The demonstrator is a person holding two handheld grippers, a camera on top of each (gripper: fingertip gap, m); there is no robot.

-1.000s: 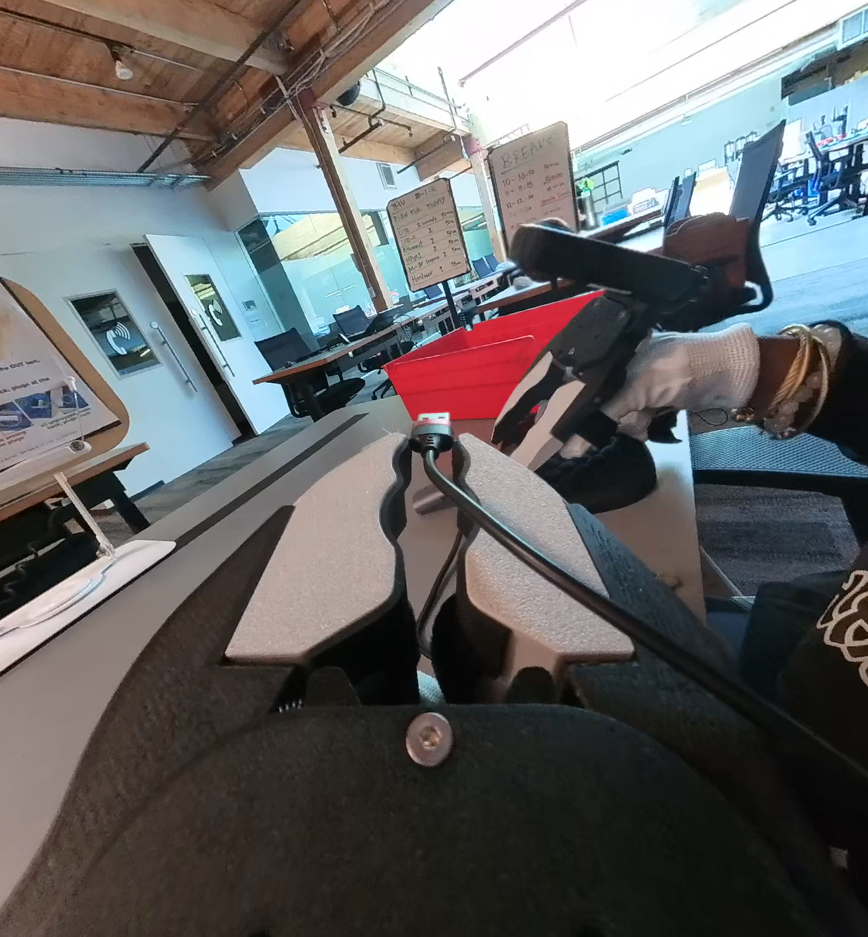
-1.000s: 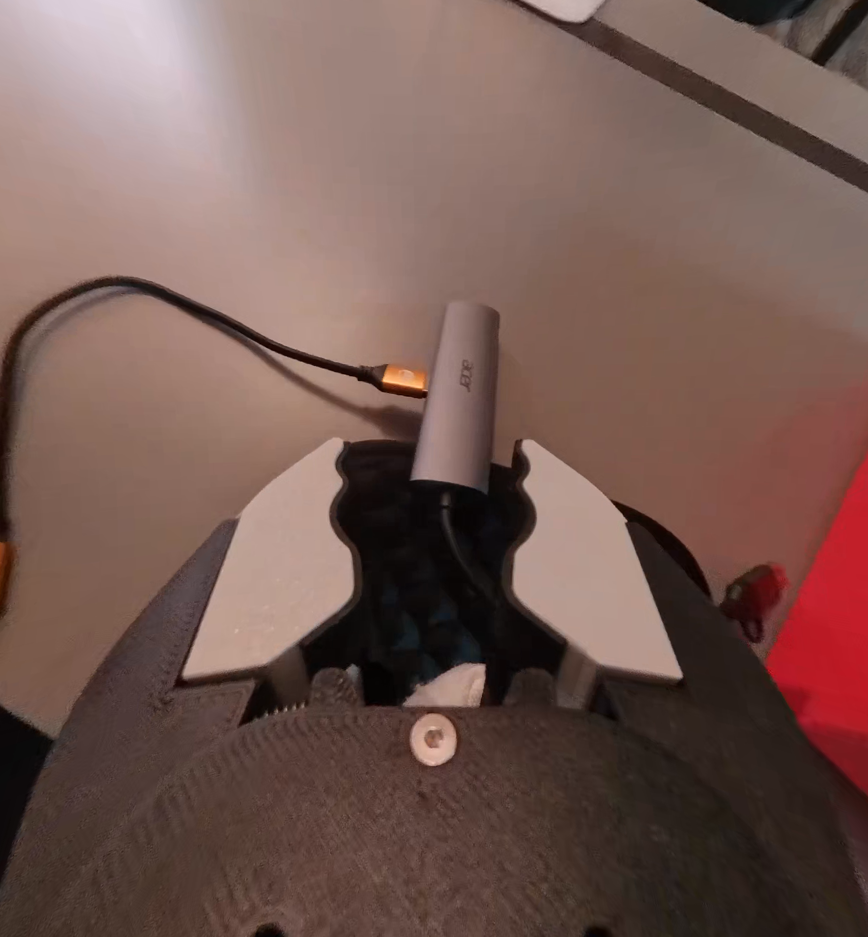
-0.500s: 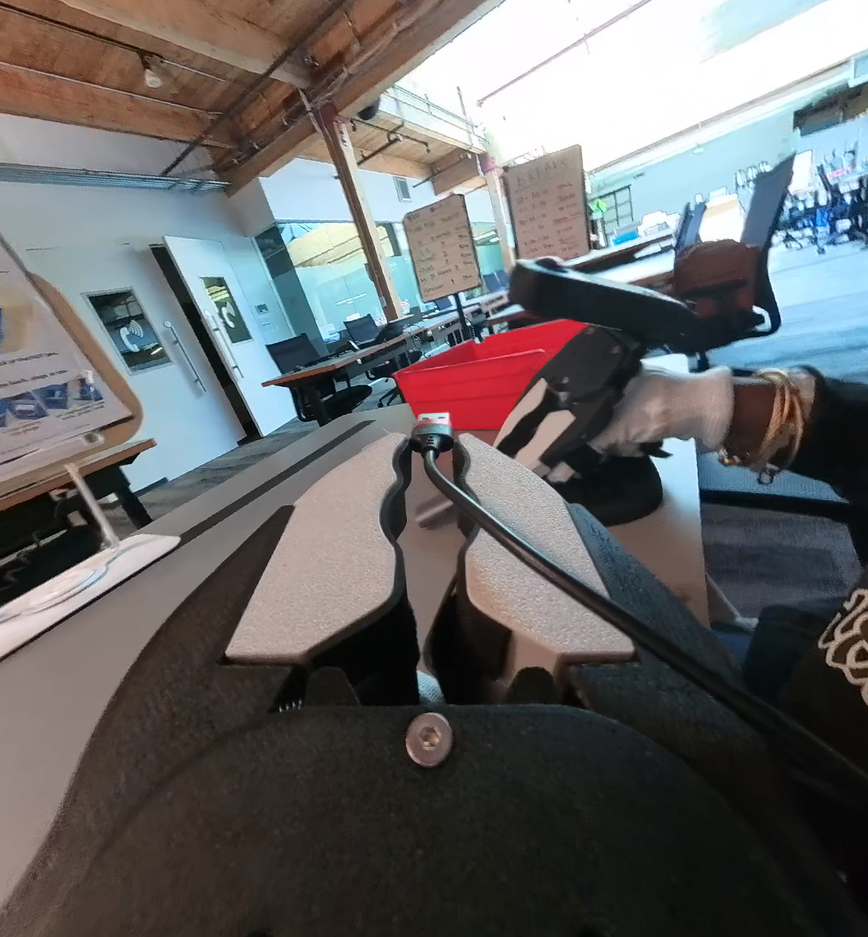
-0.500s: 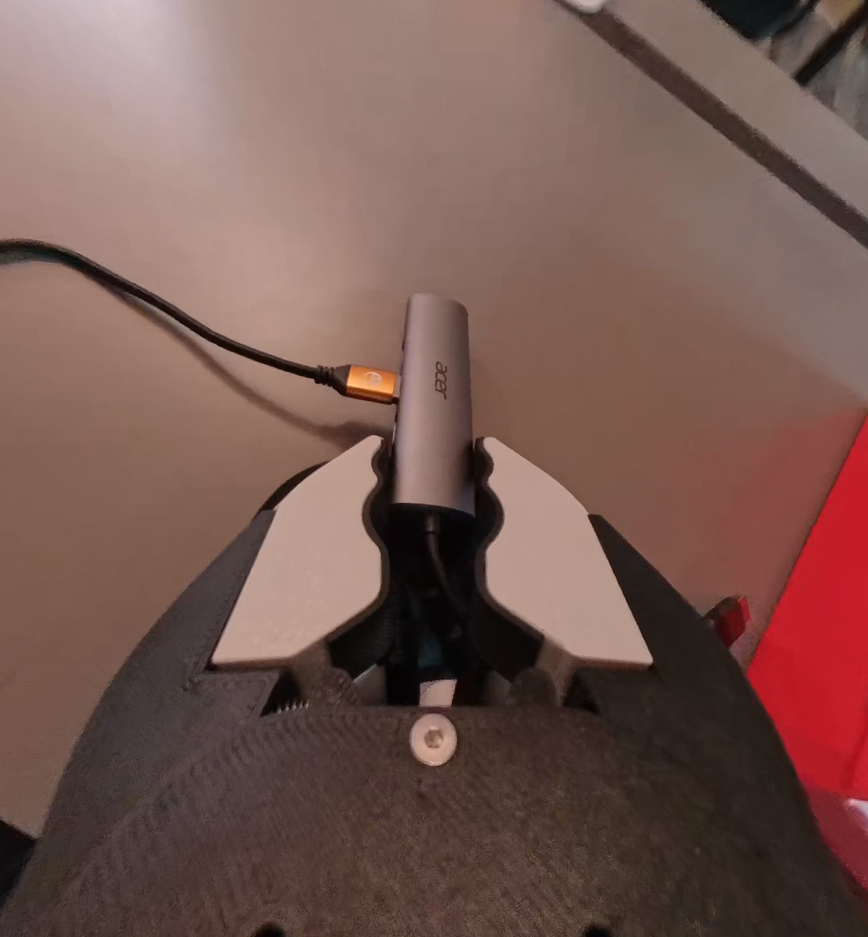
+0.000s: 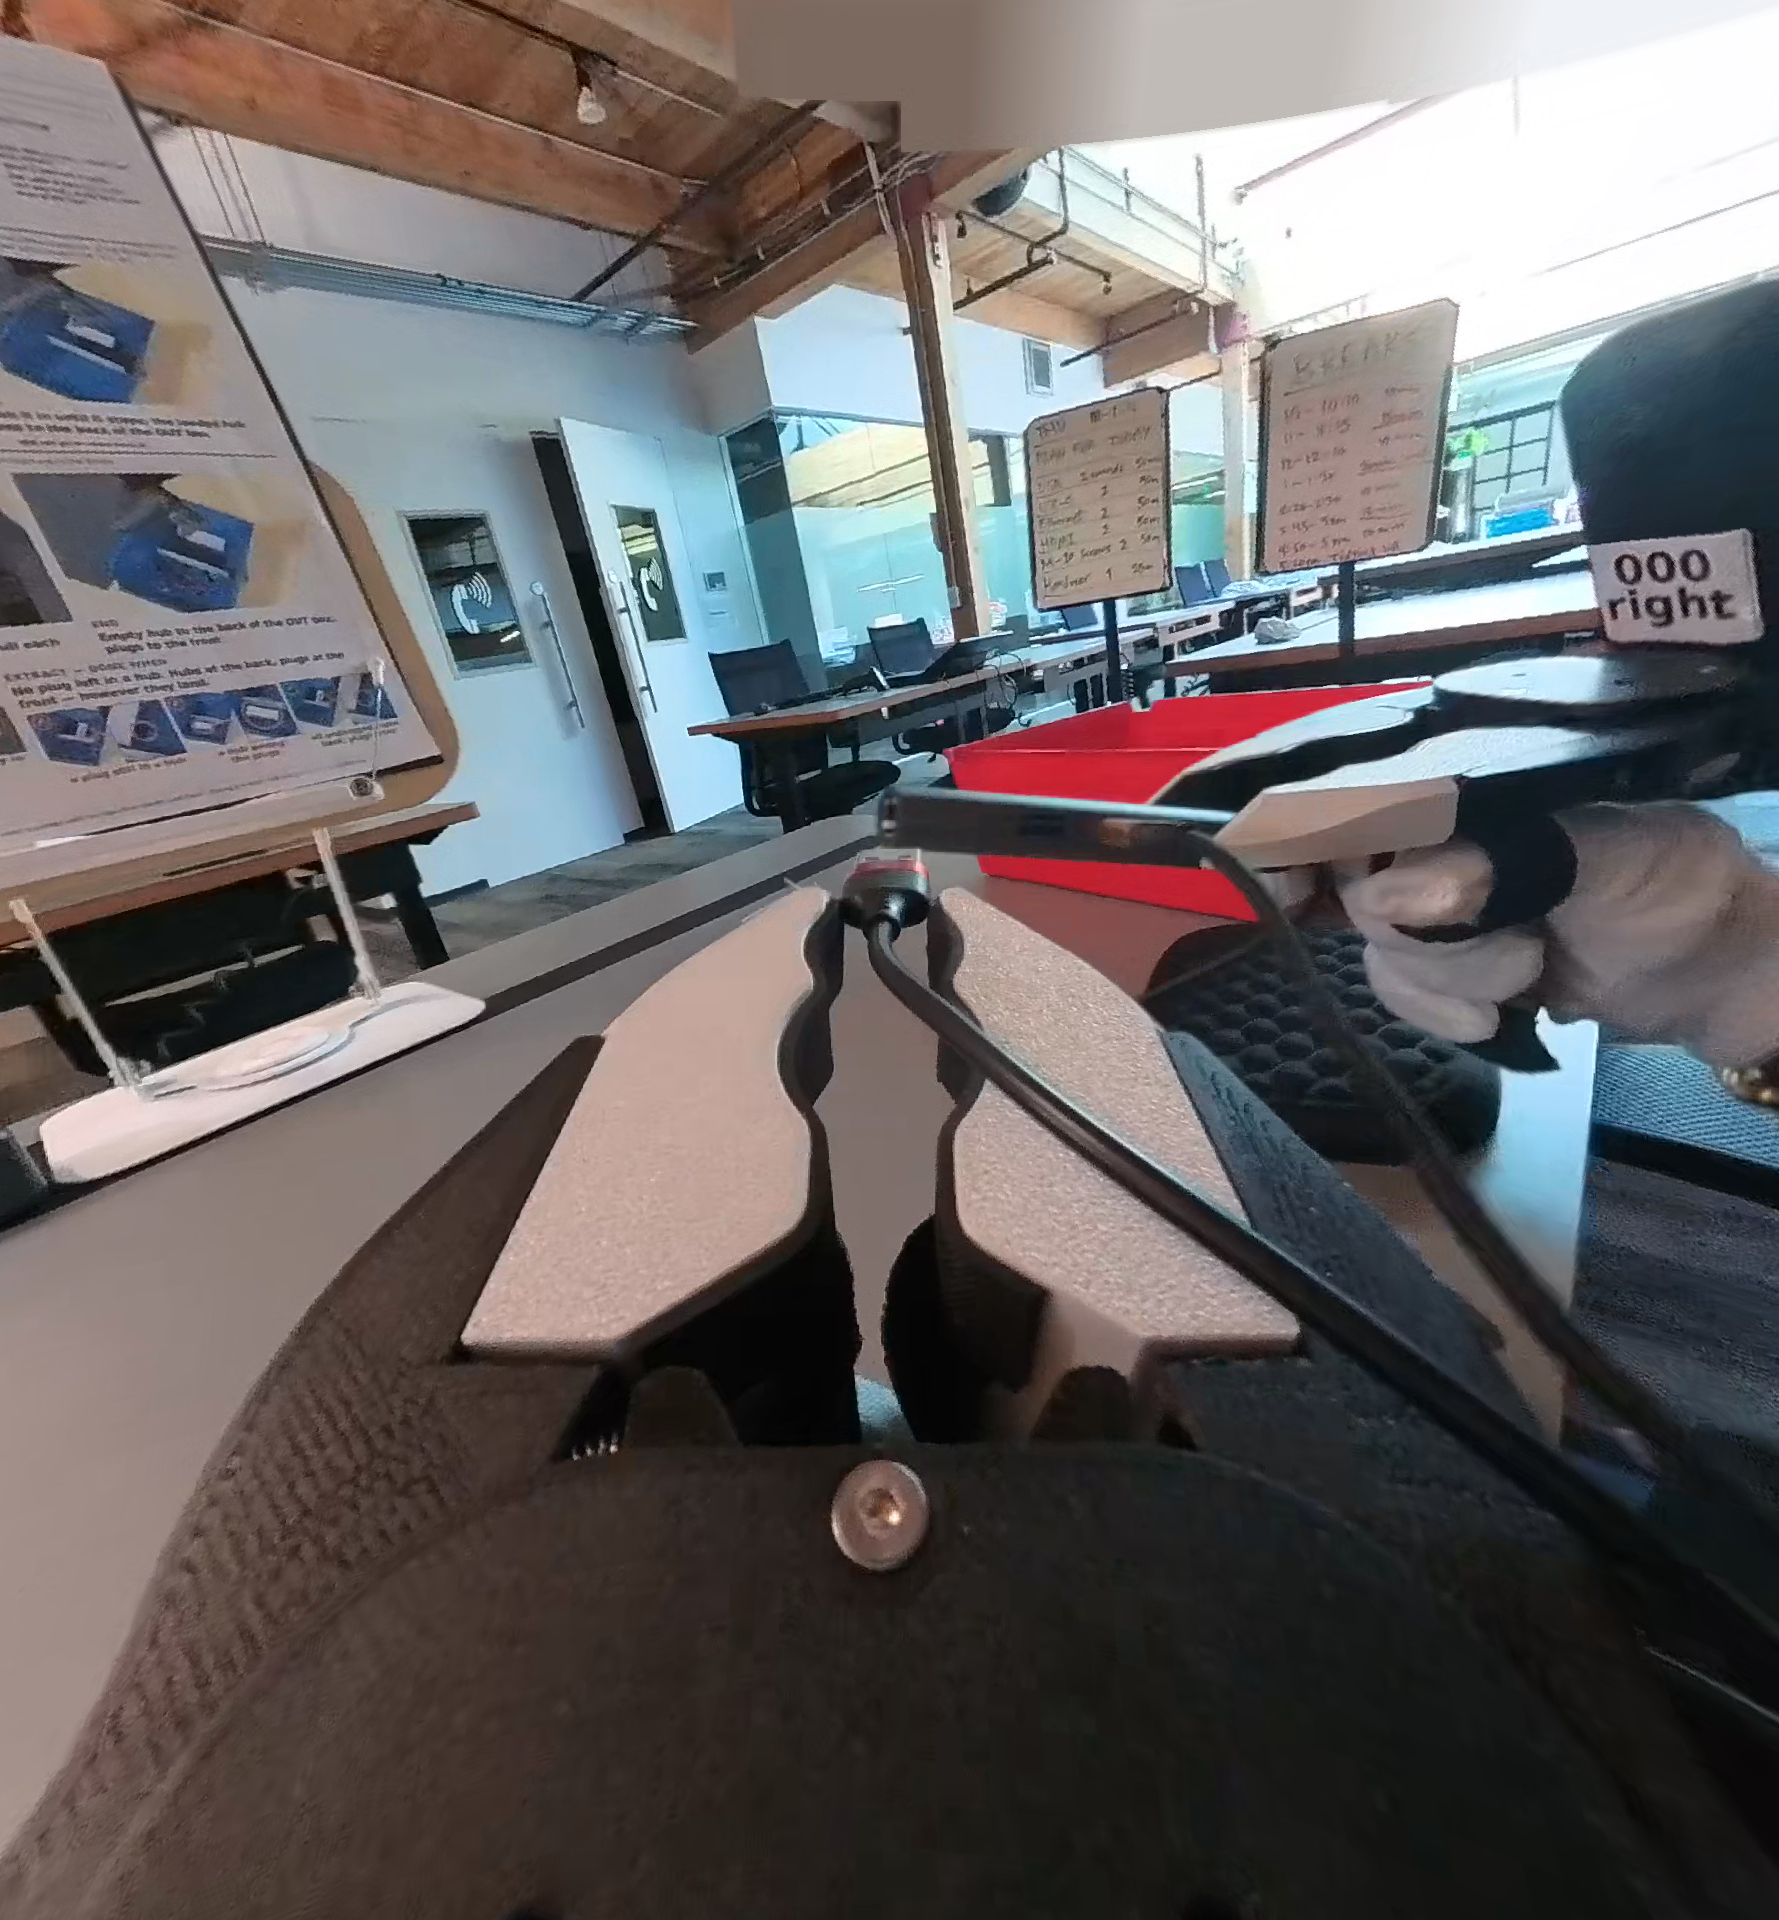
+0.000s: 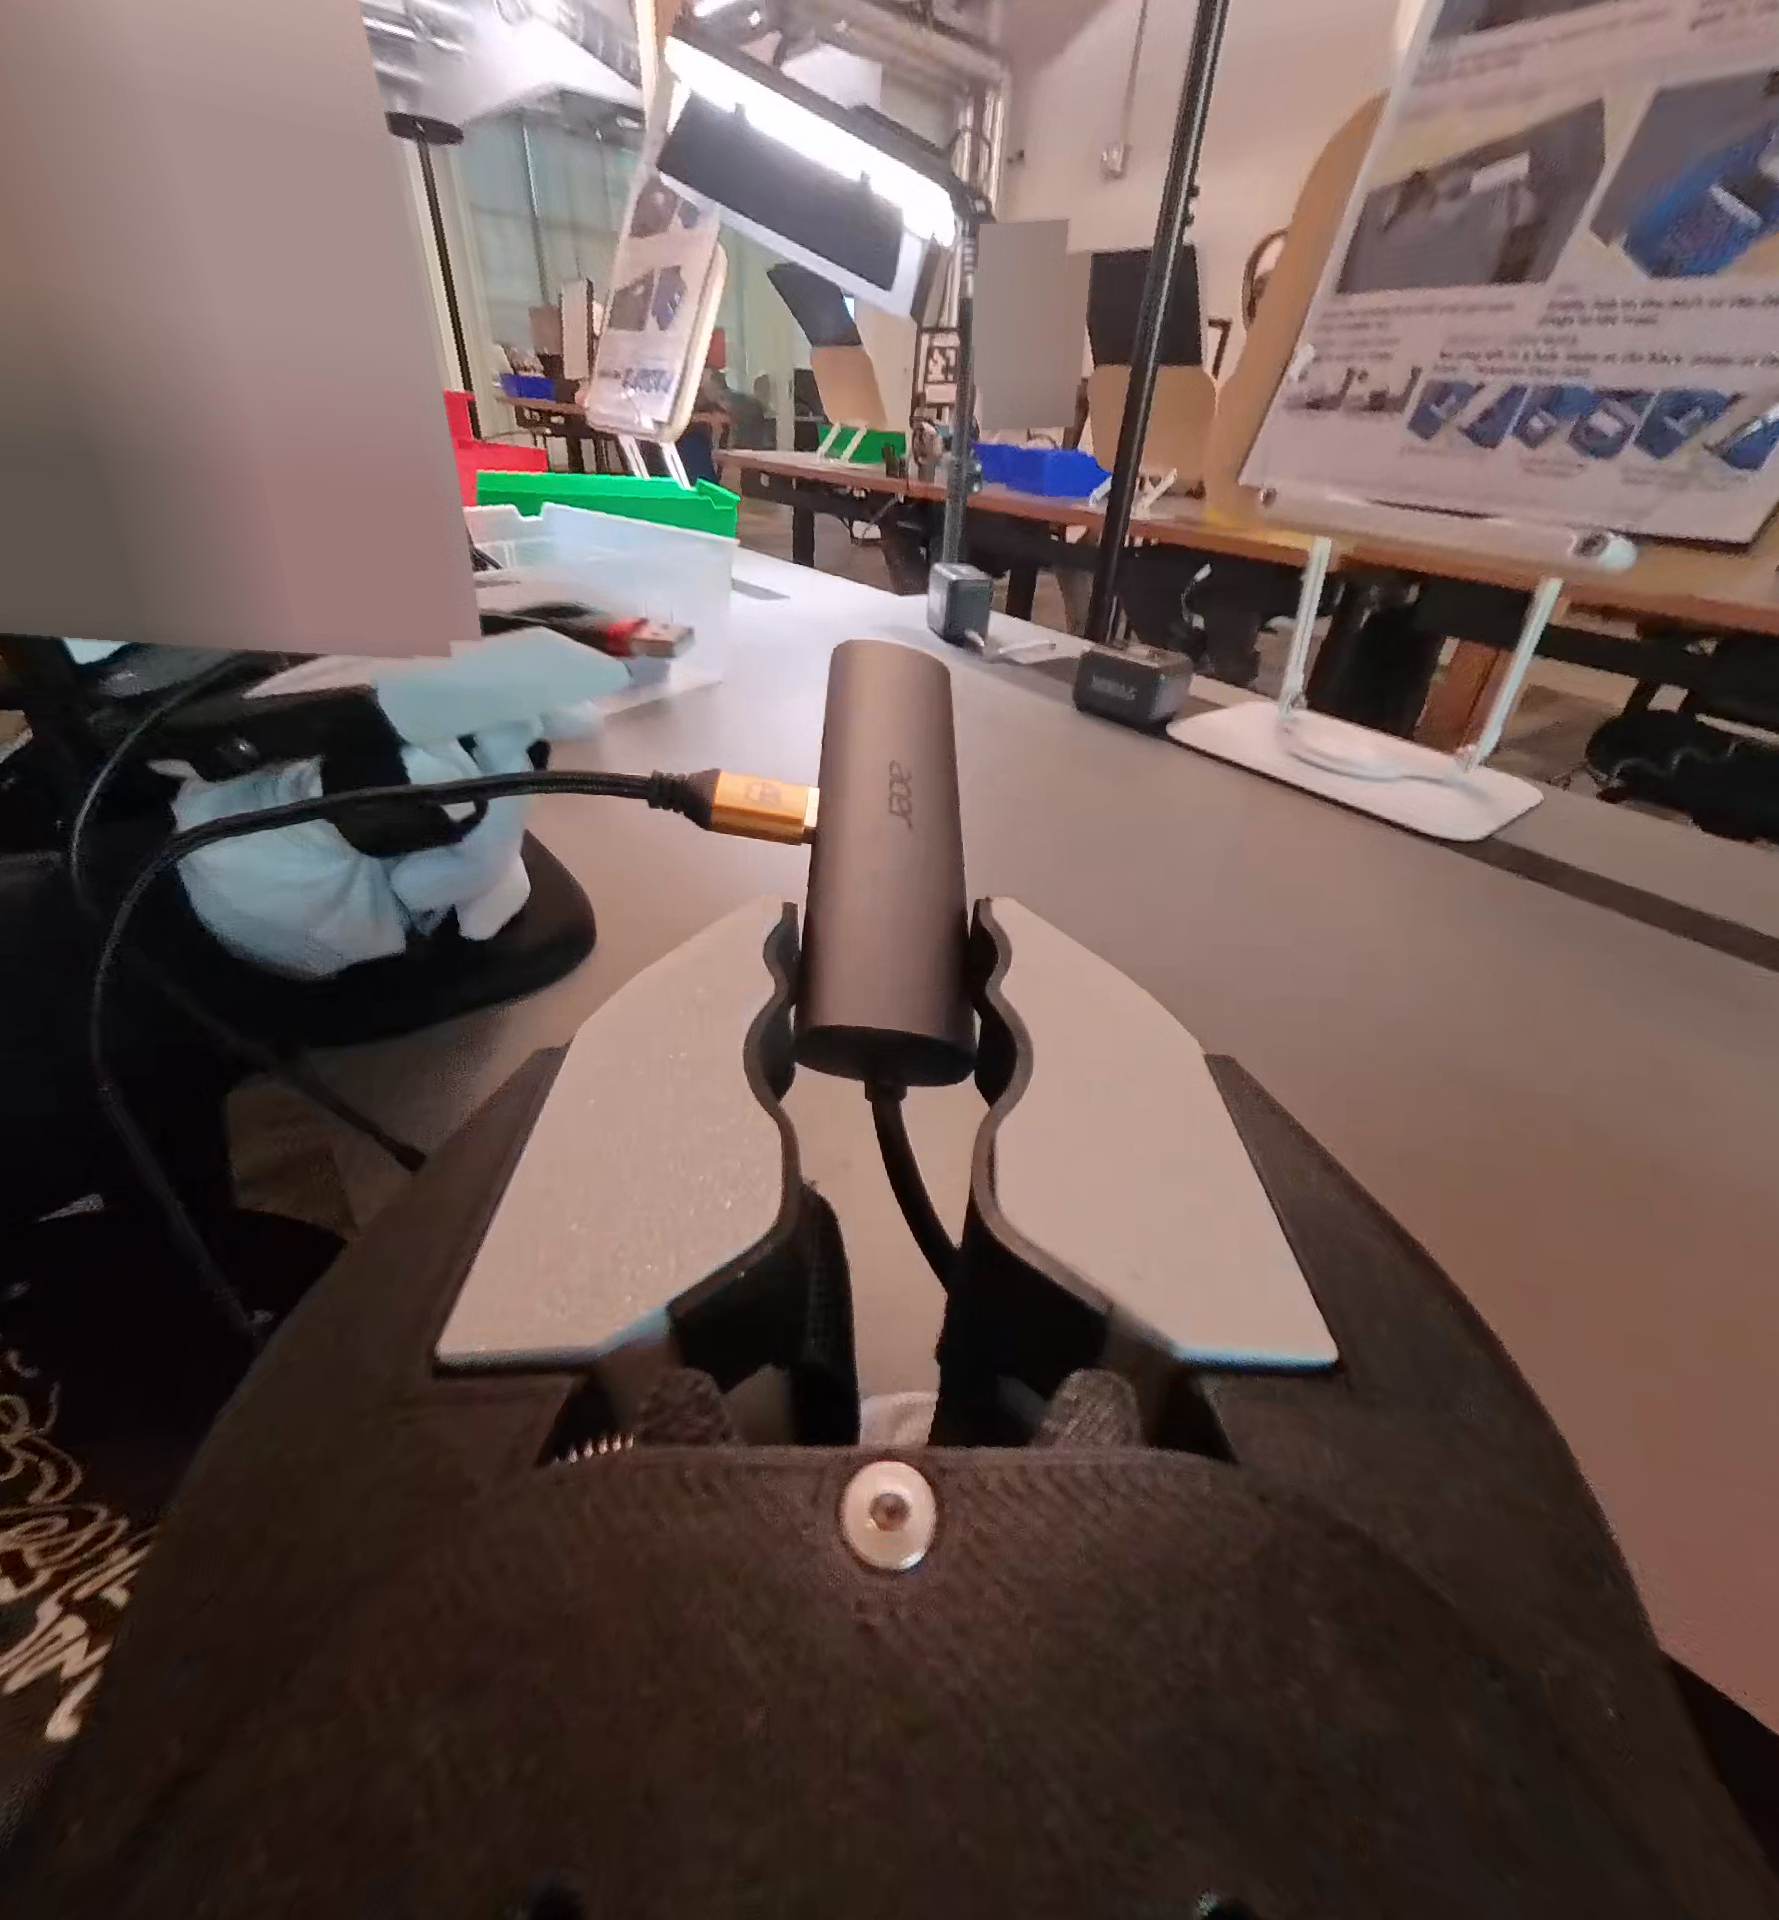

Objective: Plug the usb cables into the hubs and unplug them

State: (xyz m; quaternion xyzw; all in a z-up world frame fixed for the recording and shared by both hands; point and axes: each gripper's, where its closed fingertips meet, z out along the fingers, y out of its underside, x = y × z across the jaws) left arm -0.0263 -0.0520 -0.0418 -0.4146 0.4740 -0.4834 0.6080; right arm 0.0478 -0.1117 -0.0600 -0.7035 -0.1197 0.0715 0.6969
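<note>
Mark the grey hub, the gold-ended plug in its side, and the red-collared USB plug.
grey hub (image 6: 890, 862): right wrist view, middle of its body.
gold-ended plug (image 6: 760, 808): right wrist view, gold shell.
red-collared USB plug (image 5: 887, 891): left wrist view, plug head between the left claw's fingertips.

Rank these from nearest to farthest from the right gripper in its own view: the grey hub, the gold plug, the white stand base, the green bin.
1. Hub: clamped in the right gripper.
2. Gold plug: in the hub's left side, just past the gripper.
3. White stand base: farther back on the right.
4. Green bin: far back, left.
</note>
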